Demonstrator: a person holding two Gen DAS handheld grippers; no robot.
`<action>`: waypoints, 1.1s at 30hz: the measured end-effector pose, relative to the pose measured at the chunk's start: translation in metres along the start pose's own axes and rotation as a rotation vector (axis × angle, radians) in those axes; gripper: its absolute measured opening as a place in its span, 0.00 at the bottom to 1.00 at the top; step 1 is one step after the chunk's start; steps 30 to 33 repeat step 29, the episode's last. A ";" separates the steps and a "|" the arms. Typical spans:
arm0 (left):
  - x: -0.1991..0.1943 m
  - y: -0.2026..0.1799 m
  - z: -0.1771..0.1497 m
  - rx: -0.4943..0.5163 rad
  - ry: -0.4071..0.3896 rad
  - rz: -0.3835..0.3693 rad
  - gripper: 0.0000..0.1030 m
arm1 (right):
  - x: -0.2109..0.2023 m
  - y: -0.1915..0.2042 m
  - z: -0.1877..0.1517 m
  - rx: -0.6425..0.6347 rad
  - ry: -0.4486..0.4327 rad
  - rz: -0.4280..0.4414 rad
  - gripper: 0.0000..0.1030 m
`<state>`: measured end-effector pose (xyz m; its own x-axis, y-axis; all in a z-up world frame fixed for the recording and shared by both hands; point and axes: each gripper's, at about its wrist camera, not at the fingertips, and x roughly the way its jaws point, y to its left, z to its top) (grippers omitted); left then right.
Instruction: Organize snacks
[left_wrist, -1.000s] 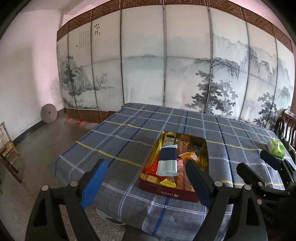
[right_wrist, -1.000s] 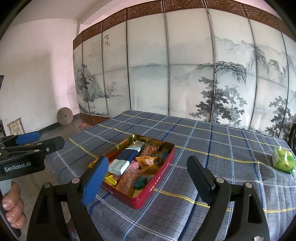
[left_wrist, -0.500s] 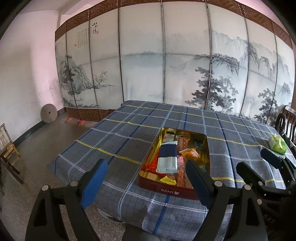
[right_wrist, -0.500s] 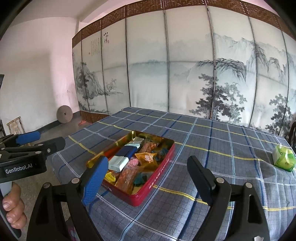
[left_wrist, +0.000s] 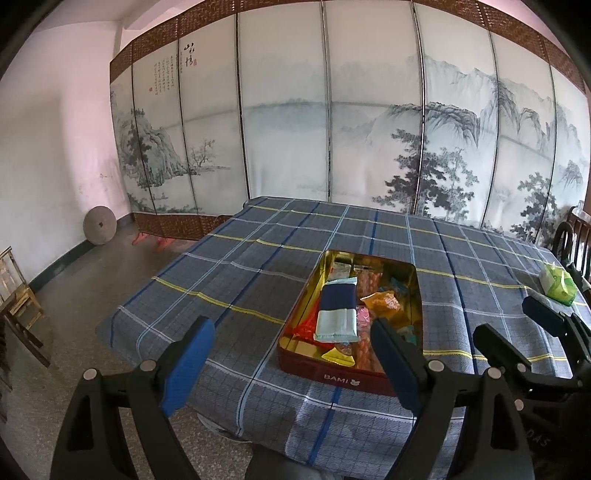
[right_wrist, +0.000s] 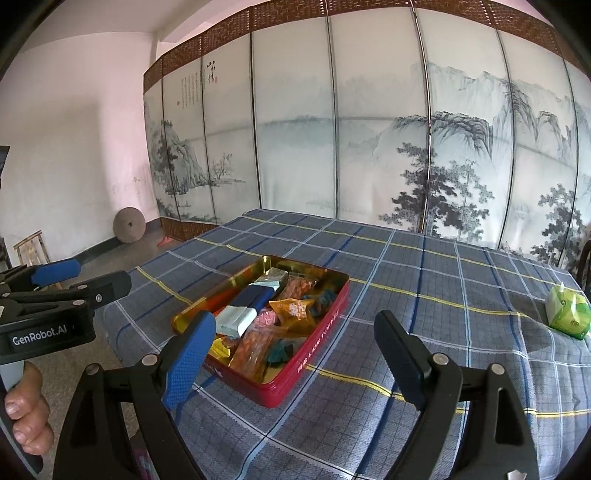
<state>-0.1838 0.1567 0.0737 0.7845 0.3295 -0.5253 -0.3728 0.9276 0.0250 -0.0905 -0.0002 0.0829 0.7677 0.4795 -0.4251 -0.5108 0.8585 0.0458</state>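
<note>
Left gripper (left_wrist: 291, 354) and right gripper (right_wrist: 295, 354): each has its jaws spread wide with nothing between them, both held above the near edge of the table (left_wrist: 236, 266), short of the red tin (right_wrist: 314, 354). The left gripper also shows in the right wrist view (right_wrist: 79, 278), held in a hand (right_wrist: 26, 413) to the left of the tin; the right gripper shows at the right edge of the left wrist view (left_wrist: 524, 328), to the right of the tin. The two tools thus flank the tin, a stance that would let either reach into it.

The red tin stands lidless on the checked tablecloth, near the front edge of the table. The snacks lie heaped inside it: a navy and pale-blue packet (left_wrist: 338, 312) lies lengthwise along the tin's left half, on top of the others; an orange packet (right_wrist: 291, 308) lies near the tin's middle; a small yellow wrapper (left_wrist: 338, 356) sits at the tin's near end. A green packet (right_wrist: 567, 312) lies well apart from the tin, toward the table's far right edge.

This layout would suit either snacks gathered into the tin with the green packet left over, or a mixed tin awaiting sorting; the pictures do not settle which.
</note>
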 end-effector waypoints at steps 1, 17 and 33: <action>0.001 0.000 0.000 0.000 0.002 0.002 0.86 | 0.000 0.000 0.000 0.000 0.000 0.000 0.83; 0.016 -0.013 0.004 0.039 0.042 0.005 0.86 | 0.010 -0.032 -0.014 0.034 0.044 -0.036 0.84; 0.045 -0.014 0.023 -0.009 0.104 -0.023 0.86 | 0.029 -0.208 -0.036 0.115 0.208 -0.366 0.86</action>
